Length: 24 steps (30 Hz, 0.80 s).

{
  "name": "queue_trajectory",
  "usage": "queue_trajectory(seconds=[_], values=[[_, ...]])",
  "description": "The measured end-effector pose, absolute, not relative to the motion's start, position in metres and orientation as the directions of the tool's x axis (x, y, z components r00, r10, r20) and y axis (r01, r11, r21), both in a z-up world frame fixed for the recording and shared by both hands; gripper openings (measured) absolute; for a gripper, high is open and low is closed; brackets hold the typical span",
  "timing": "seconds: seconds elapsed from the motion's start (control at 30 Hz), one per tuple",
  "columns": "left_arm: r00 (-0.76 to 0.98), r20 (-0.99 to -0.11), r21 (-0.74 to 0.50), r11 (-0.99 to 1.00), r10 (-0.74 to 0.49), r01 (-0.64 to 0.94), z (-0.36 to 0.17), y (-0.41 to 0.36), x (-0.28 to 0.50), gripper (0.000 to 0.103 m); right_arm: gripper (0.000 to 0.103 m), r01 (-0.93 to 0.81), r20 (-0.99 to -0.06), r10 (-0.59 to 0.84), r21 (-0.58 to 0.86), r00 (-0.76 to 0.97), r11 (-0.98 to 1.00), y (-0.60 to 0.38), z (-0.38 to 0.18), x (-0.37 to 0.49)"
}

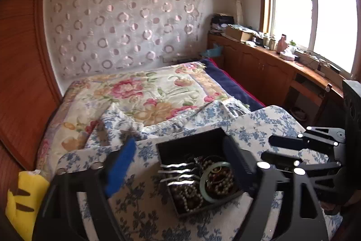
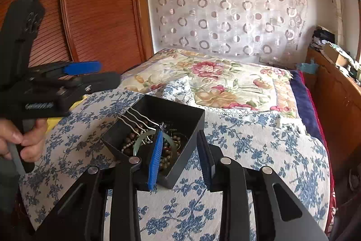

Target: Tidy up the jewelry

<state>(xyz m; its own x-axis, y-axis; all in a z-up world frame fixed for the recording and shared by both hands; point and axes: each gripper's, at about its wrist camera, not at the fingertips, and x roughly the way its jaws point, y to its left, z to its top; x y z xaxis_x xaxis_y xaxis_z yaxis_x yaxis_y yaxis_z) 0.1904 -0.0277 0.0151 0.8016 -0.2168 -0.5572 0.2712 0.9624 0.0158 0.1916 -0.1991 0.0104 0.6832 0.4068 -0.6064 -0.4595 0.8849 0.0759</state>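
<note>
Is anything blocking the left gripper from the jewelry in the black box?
Nothing visible does. The left gripper has its jaws wide apart above the open black box, with the jade bangle and beads uncovered.

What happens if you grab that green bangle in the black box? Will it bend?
The green bangle looks like a hard, smooth ring, so it probably stays stiff and may slip between the pads. Bead strands lie across it, so they may drag along. It might chip if dropped.
</note>
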Motion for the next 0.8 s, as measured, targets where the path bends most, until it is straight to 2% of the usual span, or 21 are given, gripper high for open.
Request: queue_trajectory(seconds=[0.07,0.1,0.13,0.2,0.33,0.4,0.67,0.8], values=[[0.812,-0.547,0.024,0.967,-0.200,0.255,0.013,-0.025,0.179,0.088,0.034,-0.450,-0.604,0.402,0.080,0.688,0.890,-0.199,0.010,0.186],[0.813,-0.547,0.023,0.967,-0.199,0.252,0.012,-0.024,0.175,0.093,0.038,-0.445,-0.601,0.400,0.081,0.692,0.892,-0.200,0.010,0.183],[0.818,-0.542,0.020,0.969,-0.195,0.245,0.011,-0.021,0.169,0.095,0.043,-0.441,-0.599,0.397,0.081,0.695,0.894,-0.200,0.010,0.179],[0.822,-0.537,0.016,0.972,-0.188,0.233,0.009,-0.016,0.160,0.095,0.061,-0.422,-0.589,0.384,0.078,0.711,0.903,-0.199,0.011,0.171],[0.826,-0.544,0.037,0.980,-0.146,0.198,0.004,-0.011,0.141,0.095,0.070,-0.390,-0.570,0.369,0.092,0.734,0.916,-0.200,0.015,0.157],[0.825,-0.546,0.031,0.981,-0.144,0.191,0.003,-0.010,0.133,0.095,0.082,-0.380,-0.560,0.368,0.100,0.742,0.919,-0.201,0.017,0.151],[0.844,-0.520,0.013,0.987,-0.132,0.162,0.012,-0.003,0.094,0.095,0.100,-0.355,-0.493,0.350,0.087,0.797,0.931,-0.206,0.040,0.117],[0.861,-0.494,0.020,0.989,-0.116,0.145,0.020,-0.005,0.073,0.095,0.100,-0.334,-0.458,0.338,0.093,0.822,0.938,-0.214,0.053,0.101]])
